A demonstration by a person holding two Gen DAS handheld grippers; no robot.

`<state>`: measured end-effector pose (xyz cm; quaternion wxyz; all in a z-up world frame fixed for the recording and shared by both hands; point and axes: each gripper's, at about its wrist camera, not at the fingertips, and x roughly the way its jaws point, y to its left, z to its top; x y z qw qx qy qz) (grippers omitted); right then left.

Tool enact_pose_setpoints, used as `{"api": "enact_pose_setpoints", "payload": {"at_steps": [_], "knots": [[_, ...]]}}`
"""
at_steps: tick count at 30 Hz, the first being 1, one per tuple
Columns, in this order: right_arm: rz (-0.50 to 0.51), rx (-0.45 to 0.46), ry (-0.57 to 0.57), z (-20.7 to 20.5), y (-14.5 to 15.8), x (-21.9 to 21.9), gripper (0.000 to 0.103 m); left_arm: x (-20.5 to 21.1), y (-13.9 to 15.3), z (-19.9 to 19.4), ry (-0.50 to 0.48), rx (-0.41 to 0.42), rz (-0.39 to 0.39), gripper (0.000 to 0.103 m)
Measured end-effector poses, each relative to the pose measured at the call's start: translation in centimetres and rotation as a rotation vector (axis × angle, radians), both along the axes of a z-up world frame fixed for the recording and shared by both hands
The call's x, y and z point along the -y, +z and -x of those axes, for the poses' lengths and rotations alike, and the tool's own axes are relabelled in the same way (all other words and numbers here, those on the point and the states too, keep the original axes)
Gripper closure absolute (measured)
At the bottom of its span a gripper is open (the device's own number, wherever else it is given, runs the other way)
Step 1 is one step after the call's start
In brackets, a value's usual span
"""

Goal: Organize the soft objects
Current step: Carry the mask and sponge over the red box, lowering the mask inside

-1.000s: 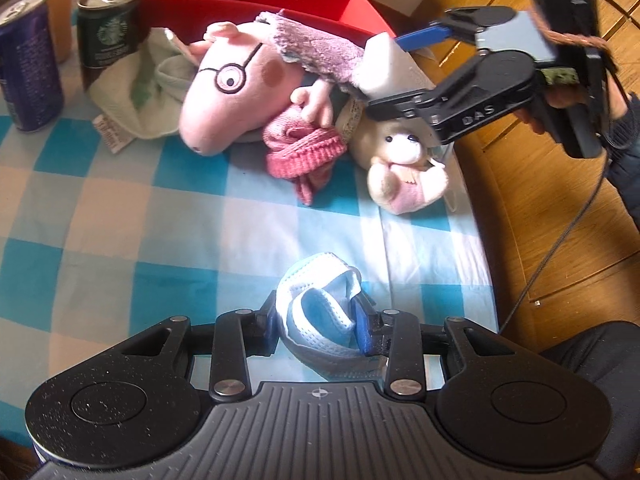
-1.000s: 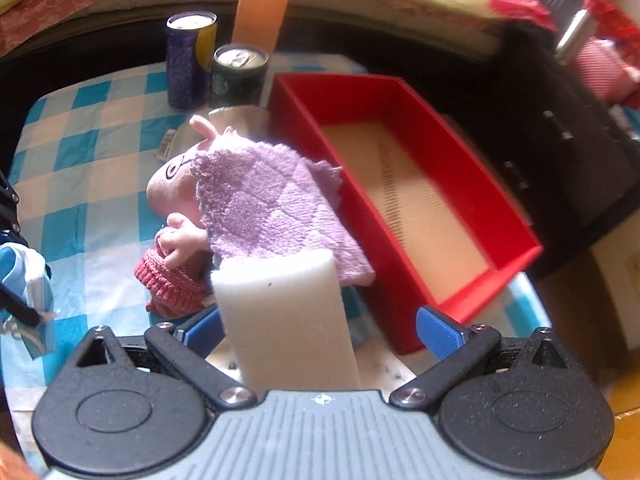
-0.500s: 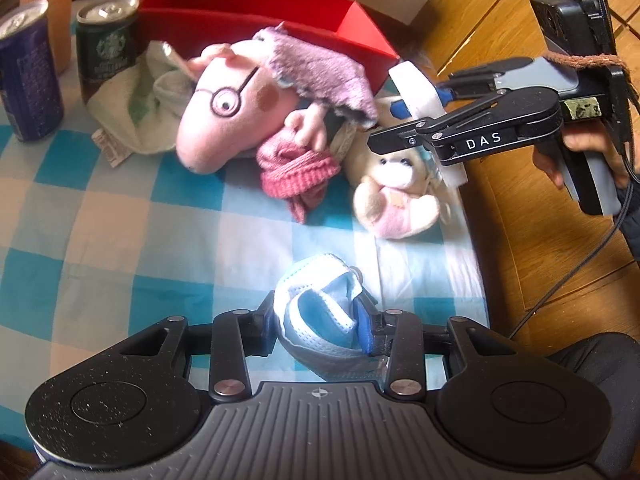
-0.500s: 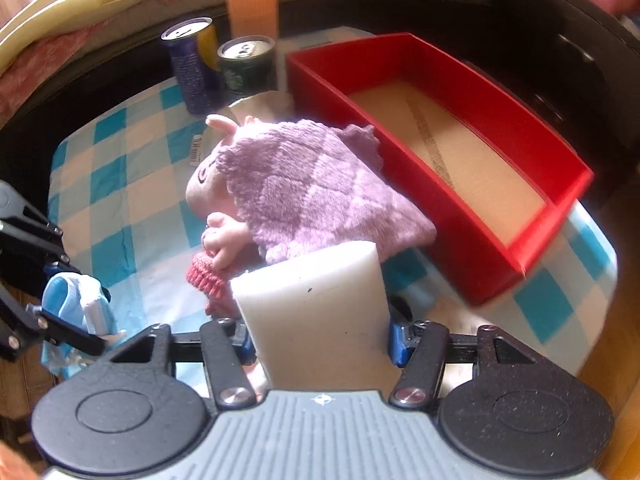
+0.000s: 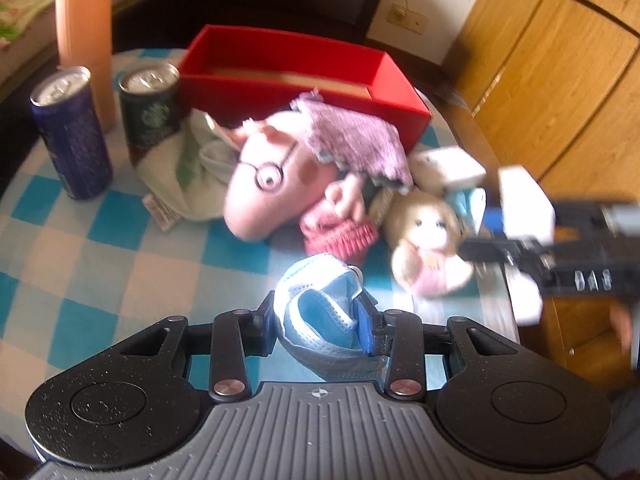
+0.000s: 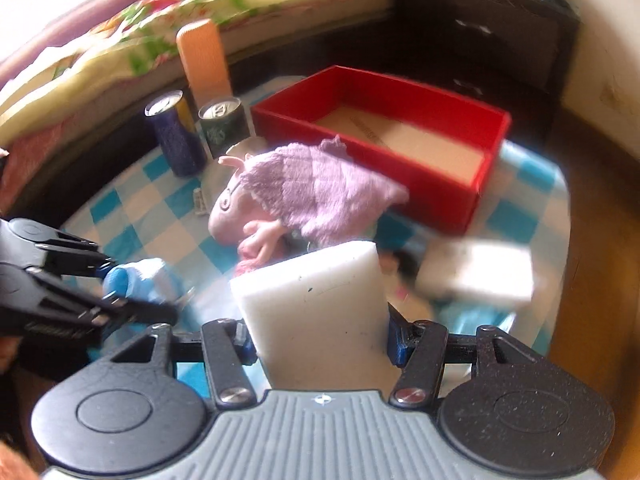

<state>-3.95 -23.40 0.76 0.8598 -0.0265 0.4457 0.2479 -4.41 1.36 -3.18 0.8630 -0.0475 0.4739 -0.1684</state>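
My left gripper (image 5: 320, 318) is shut on a crumpled blue face mask (image 5: 316, 292), held just above the checked tablecloth (image 5: 100, 240). My right gripper (image 6: 320, 332) is shut on a white sponge block (image 6: 316, 304) that stands up between its pads. In the left wrist view the right gripper (image 5: 486, 232) is blurred at the table's right edge. A pink pig plush (image 5: 272, 184) lies under a purple cloth (image 5: 352, 140), before the open red box (image 5: 304, 80). Beside the pig lie a pink knit piece (image 5: 340, 234) and a small bear plush (image 5: 428, 240).
A blue can (image 5: 72, 132), a dark green can (image 5: 152, 108) and a peach cylinder (image 5: 84, 40) stand at the back left. A white-green cloth (image 5: 188, 172) lies by the cans. Another white block (image 6: 476, 276) rests near the right table edge. Wooden cabinets rise beyond.
The right gripper's jaws closed on the white sponge block. It rolled and drew away from the plush pile toward the table's right edge. The left gripper kept the mask and tilted up slightly.
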Motion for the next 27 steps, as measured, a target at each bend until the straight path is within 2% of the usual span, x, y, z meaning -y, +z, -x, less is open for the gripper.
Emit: {"api": "enact_pose_setpoints", "payload": {"at_steps": [6,11,15,24,27], "knots": [[-0.074,0.088,-0.185,4.4,2.1,1.7,0.068,0.3,2.0,-0.3,0.037,0.087,-0.015,0.064],[-0.106,0.165,-0.264,7.6,4.2,2.0,0.068,0.1,3.7,1.1,0.071,0.162,-0.022,0.063],[-0.163,0.211,-0.317,9.1,5.4,2.0,0.068,-0.5,5.6,1.7,0.111,0.225,0.005,0.063],[-0.162,0.336,-0.34,7.8,8.3,0.8,0.068,-0.2,8.8,0.4,0.143,0.317,0.04,0.062],[-0.129,0.395,-0.334,7.1,9.3,0.1,0.068,0.1,9.5,-0.3,0.149,0.345,0.039,0.061]]}}
